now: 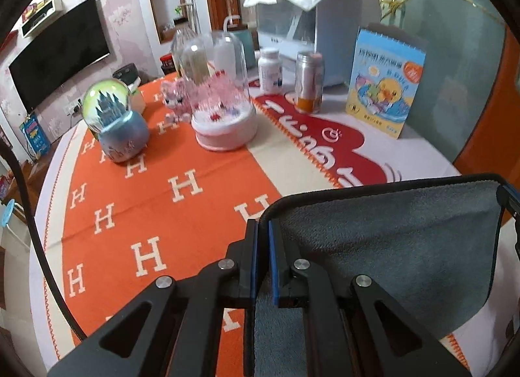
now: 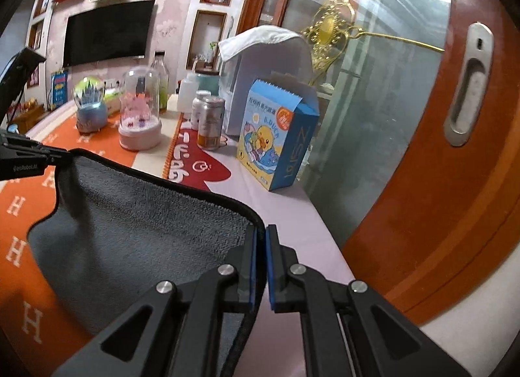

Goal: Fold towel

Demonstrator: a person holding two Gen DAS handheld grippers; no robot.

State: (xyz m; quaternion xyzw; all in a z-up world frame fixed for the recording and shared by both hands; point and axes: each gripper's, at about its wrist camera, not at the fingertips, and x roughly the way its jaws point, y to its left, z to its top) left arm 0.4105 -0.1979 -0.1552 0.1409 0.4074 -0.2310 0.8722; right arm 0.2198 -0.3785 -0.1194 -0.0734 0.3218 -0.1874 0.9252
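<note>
Grey towel (image 1: 390,247) held up off worktop (image 1: 373,156), top hem stretched between my two tongs. Left tongs (image 1: 262,231) nearly closed, pinching towel's left top corner; right tongs (image 2: 261,237) nearly closed, pinching right top corner. Rest of towel hangs slack over orange H-pattern cloth (image 1: 156,201). Behind towel: glass dome ornament (image 1: 221,94), snow globe (image 1: 113,117), metal can (image 1: 309,81), white pill bottle (image 1: 269,70), blue duck box (image 1: 385,81). Sliding glass door (image 2: 406,84) to right.
</note>
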